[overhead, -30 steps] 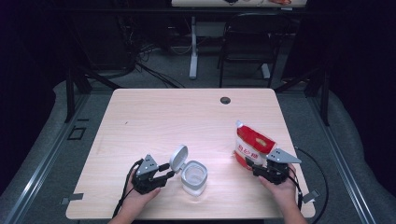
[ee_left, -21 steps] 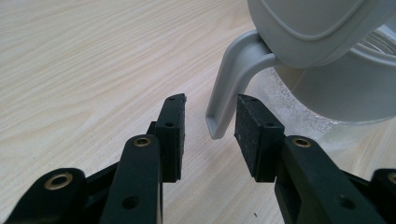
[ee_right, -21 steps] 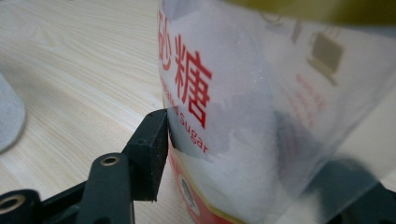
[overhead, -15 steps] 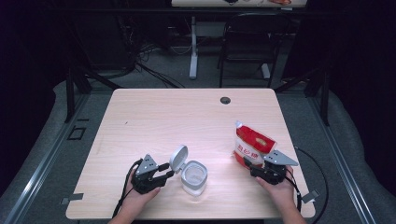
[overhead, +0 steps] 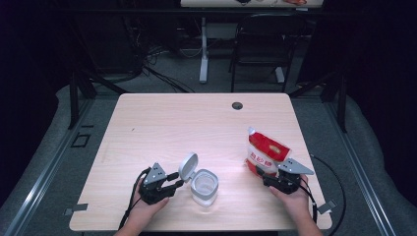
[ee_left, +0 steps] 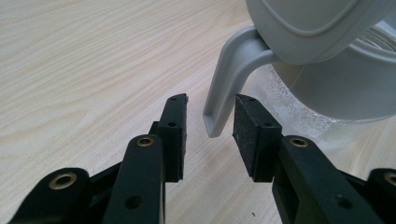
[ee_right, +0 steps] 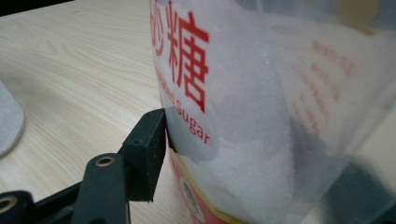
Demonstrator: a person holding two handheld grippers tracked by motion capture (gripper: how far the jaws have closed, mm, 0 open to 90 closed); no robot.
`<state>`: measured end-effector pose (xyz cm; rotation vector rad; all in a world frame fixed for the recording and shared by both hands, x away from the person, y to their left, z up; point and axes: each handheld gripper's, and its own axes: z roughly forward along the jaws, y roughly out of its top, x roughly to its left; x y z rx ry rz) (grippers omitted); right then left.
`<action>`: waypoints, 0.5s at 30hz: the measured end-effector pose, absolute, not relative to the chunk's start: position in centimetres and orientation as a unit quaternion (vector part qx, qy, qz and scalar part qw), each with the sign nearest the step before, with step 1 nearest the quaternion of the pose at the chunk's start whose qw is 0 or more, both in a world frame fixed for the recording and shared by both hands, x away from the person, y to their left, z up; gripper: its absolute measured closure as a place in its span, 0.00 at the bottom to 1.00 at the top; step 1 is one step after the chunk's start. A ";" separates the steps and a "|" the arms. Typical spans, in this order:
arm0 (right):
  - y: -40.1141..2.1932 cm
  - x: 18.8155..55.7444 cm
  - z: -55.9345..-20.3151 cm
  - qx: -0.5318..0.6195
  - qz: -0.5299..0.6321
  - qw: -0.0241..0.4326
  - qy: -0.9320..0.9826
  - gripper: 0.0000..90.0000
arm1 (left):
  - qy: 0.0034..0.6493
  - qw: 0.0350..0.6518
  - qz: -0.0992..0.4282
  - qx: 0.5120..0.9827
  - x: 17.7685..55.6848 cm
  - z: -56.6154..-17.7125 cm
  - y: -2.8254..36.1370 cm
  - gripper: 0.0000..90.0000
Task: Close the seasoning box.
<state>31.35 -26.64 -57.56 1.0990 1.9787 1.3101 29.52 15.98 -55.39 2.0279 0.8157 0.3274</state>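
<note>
Sugar bag [overhead: 265, 155] stands near the right edge of the tabletop [overhead: 196, 123], my right gripper [overhead: 269, 176] clamped on its lower part, though in the right gripper view I see one finger [ee_right: 149, 149] pressed against the plastic while the other is hidden behind the bag. My left gripper [overhead: 176, 181] has just been closing, its fingers [ee_left: 173, 135] apart around the grey latch tab [ee_left: 224, 98] of the clear jar [overhead: 204, 186] near the front edge, not yet touching. I judge the jar is being steadied with its lid [overhead: 188, 166] flipped up for pouring; next I should pinch the tab, then lift and tip the bag over it.
</note>
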 end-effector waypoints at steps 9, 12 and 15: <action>-26.3 31.5 -57.8 0.395 0.479 0.271 0.735 0.44 | 0.325 0.447 0.134 0.823 29.6 -55.4 15.9 0.72; -26.3 31.5 -57.9 0.393 0.482 0.272 0.734 0.44 | 0.327 0.448 0.132 0.822 29.5 -55.4 15.9 0.72; -26.3 31.6 -57.9 0.392 0.480 0.271 0.736 0.44 | 0.328 0.449 0.130 0.821 29.5 -55.5 15.8 0.72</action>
